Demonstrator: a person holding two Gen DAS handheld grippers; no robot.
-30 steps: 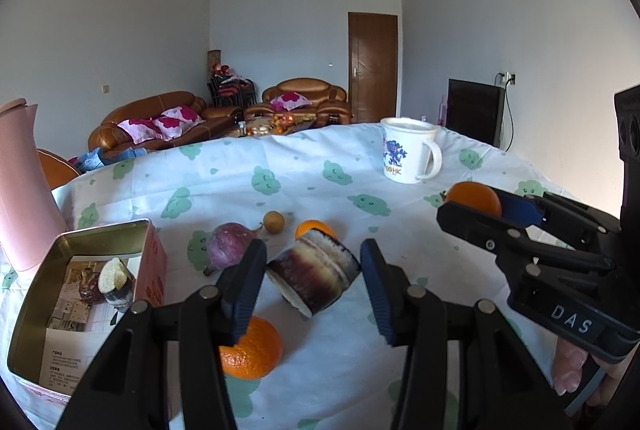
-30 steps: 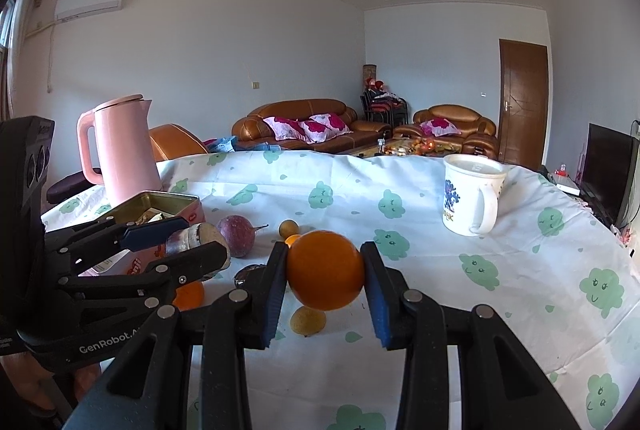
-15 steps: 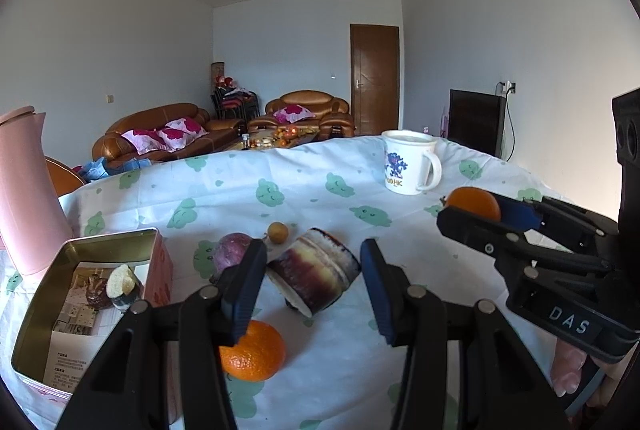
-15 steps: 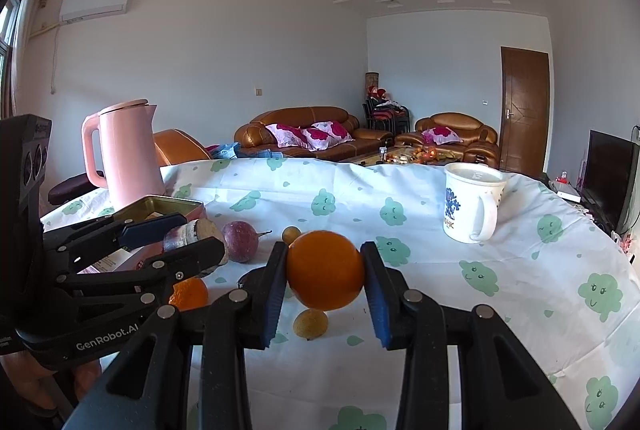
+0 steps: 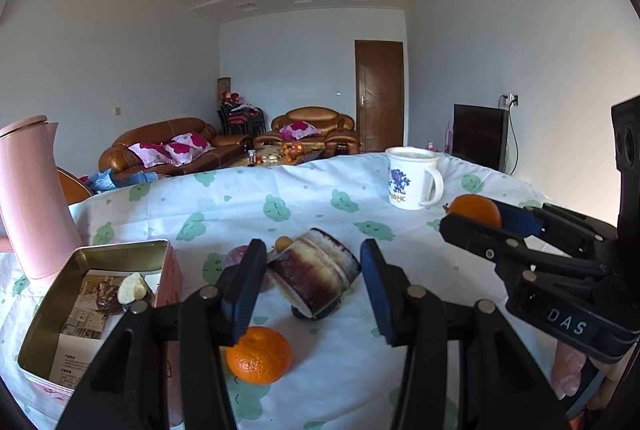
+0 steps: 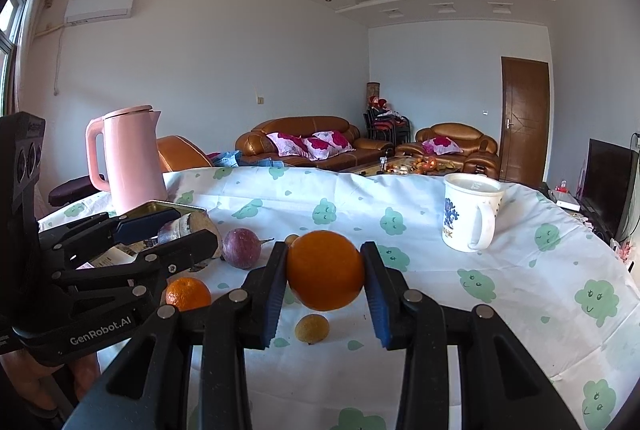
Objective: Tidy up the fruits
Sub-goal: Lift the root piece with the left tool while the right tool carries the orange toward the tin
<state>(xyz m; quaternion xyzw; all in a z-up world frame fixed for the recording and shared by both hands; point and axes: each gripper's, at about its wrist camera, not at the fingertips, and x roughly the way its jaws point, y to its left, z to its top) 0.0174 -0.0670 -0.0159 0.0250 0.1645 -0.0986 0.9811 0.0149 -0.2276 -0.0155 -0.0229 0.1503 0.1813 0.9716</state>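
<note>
My left gripper (image 5: pixel 312 282) is shut on a purple-and-cream sugarcane piece (image 5: pixel 314 276) and holds it above the table. It also shows in the right wrist view (image 6: pixel 188 230). My right gripper (image 6: pixel 324 270) is shut on an orange (image 6: pixel 325 270) and holds it above the cloth; the orange also shows in the left wrist view (image 5: pixel 474 210). A mandarin (image 5: pixel 259 354) lies under the left gripper. A purple passion fruit (image 6: pixel 241 248) and a small yellow fruit (image 6: pixel 312 328) lie on the cloth. An open tin (image 5: pixel 96 294) at the left holds several items.
A pink kettle (image 6: pixel 128 159) stands at the back left behind the tin. A white mug (image 6: pixel 470 216) stands at the right. Another small yellow fruit (image 5: pixel 285 242) lies behind the sugarcane. The table has a white cloth (image 6: pixel 520 290) with green prints.
Both grippers have risen and tilted up, each keeping its hold. The table objects sit lower in both views.
</note>
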